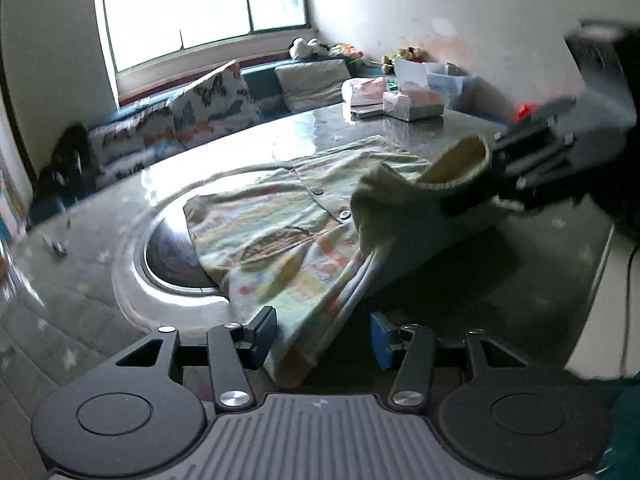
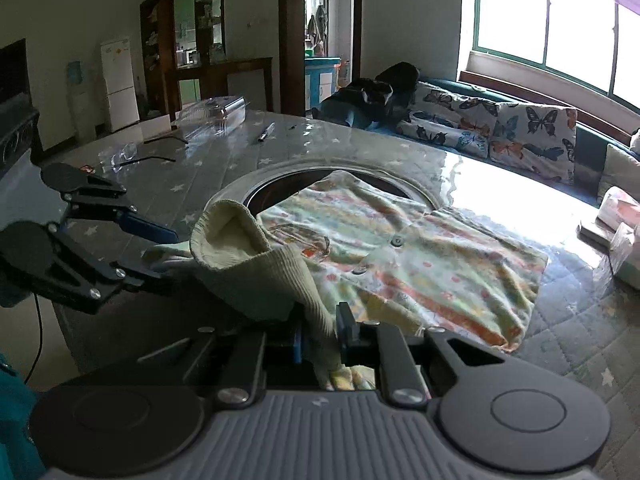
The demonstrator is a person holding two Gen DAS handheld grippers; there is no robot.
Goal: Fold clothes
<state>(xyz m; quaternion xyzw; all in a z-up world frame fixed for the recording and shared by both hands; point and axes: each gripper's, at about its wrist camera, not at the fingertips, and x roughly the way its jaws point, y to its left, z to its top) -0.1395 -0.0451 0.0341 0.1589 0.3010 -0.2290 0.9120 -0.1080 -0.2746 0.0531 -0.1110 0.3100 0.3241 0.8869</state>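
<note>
Grey star-print table [image 2: 224, 168] beneath a bright window. Right gripper [image 2: 318, 336] clenched on the ribbed cuff [image 2: 280, 280] of a patterned cardigan [image 2: 420, 256], pinch partly hidden by cloth. Left gripper [image 1: 322, 338] spread wide, 2 fingers [image 1: 262, 336] flanking a lifted edge, contact hard to judge. Garment otherwise flat, draped over a round inset [image 2: 256, 188], partly covered. Right gripper blurred in left view.

We find no text, label, brand or number that can be read in either view; any print on the far boxes and the white fridge [image 2: 119, 80] is too small and blurred for us.
</note>
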